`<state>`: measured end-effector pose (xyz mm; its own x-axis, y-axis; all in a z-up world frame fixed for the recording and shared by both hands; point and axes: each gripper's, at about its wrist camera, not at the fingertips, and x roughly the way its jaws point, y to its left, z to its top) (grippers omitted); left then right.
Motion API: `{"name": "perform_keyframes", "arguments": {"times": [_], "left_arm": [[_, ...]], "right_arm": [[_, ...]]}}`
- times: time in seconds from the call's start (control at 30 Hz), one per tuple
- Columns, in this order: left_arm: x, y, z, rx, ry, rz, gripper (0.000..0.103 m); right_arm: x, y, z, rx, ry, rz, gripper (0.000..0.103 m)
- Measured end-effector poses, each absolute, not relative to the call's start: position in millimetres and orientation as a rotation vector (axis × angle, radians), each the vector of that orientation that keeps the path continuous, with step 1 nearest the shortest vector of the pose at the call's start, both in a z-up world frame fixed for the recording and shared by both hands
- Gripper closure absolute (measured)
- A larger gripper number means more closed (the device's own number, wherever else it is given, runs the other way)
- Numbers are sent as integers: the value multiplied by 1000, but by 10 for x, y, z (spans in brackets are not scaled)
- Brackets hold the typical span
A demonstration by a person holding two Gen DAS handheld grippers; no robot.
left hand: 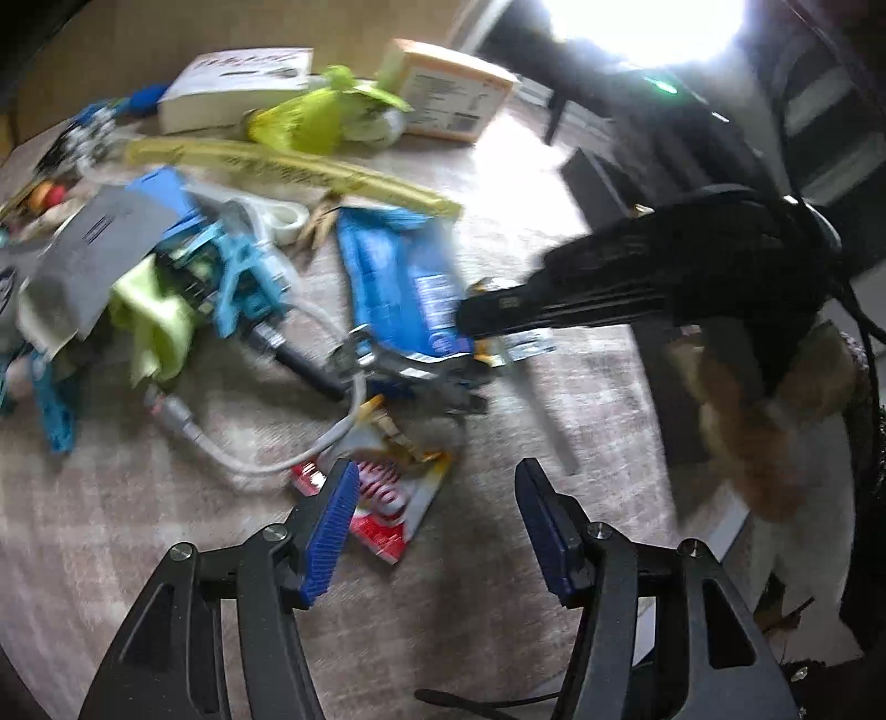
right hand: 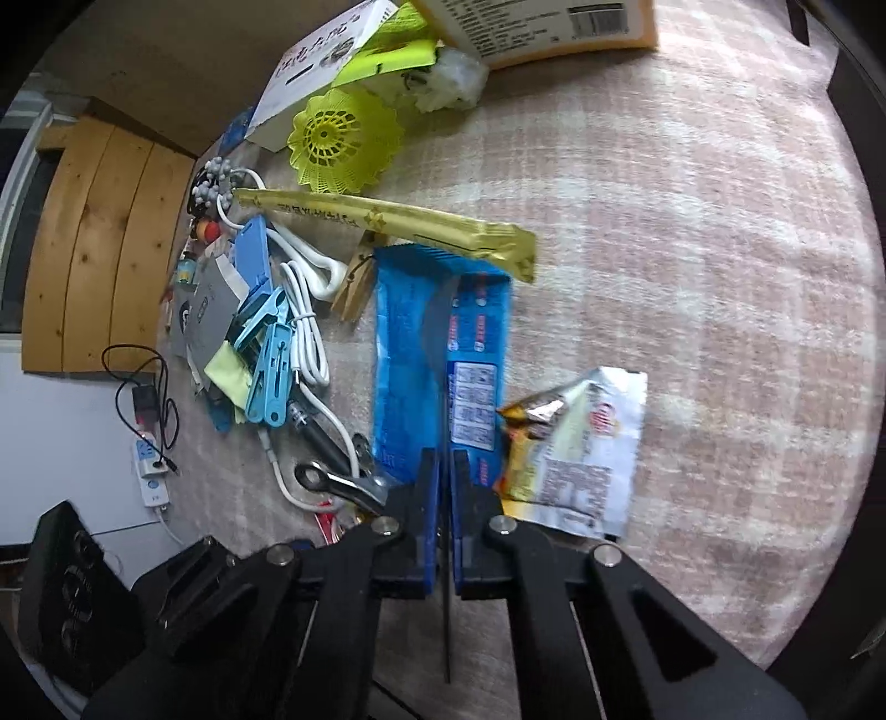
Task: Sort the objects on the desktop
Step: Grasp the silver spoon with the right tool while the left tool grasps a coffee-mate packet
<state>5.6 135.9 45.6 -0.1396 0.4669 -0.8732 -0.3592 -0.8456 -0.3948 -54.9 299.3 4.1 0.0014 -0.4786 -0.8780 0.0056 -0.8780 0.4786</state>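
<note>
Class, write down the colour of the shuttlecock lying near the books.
Yellow-green; the shuttlecock shows best in the right wrist view.

Print shows on white box, yellow sachet, blue packet, silver wrapper and orange box, upper frame; none legible.

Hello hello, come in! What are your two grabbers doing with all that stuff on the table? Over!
Right tool shut on blue packet. Left tool open, nothing held, over red snack wrapper. White cable, clips, foil packet crowd close.
</note>
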Motion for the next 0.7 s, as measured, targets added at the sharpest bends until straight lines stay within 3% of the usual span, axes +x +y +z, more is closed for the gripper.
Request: {"name": "perform_keyframes", "arguments": {"times": [0.23, 0.4, 0.53, 0.57, 0.67, 0.7], "left_arm": [[31, 1272, 299, -1742, -196, 2169, 47], [21, 1441, 208, -1812, -172, 2222, 34], [-18, 1544, 195, -1823, -97, 2302, 33], [-12, 1562, 193, -1815, -72, 2312, 34], [81, 1539, 209, -1783, 15, 2375, 56], [117, 1508, 215, -1771, 21, 2381, 58]], "right_arm": [[-399, 3233, 87, 1916, -405, -1946, 99], [-262, 3274, 161, 1870, -308, -1965, 99], [-149, 3301, 251, 1824, -194, -2015, 99], [-132, 3306, 265, 1815, -180, -2022, 99], [-77, 3331, 296, 1786, -151, -2036, 99], [-46, 3361, 303, 1779, -146, -2036, 99]]}}
